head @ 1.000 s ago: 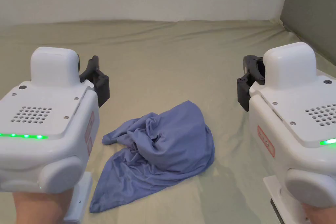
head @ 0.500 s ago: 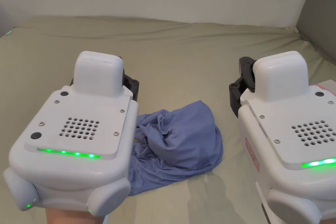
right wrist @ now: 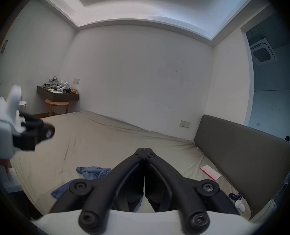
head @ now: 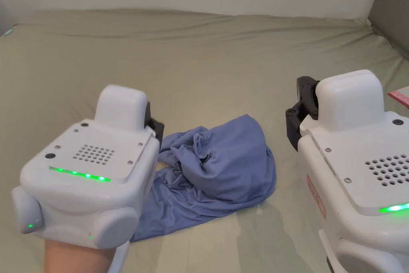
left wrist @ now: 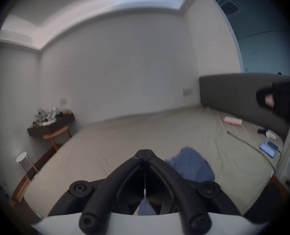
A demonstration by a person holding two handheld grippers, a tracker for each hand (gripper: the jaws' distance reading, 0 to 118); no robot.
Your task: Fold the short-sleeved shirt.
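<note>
Nearest, the white left claw [head: 153,126], jaws pressed together on nothing, has swung in over the near edge of the crumpled blue short-sleeved shirt [head: 223,166] heaped on the olive-sheeted bed [head: 199,66], suggesting a first grasp, while the white right claw [head: 297,120], likewise closed and empty, hovers beside it.

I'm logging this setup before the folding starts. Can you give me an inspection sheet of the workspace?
Surface: bed sheet, olive, lightly wrinkled.
Job's things: blue shirt, crumpled in a heap, unfolded.
Clutter: pink box and phones near the headboard.
Grippers: left gripper shut, empty; right gripper shut, empty; both above the sheet.
Cables: one cable on the sheet, toward the phones.
Surroundings: white walls, shelf with oddments, stool.
</note>
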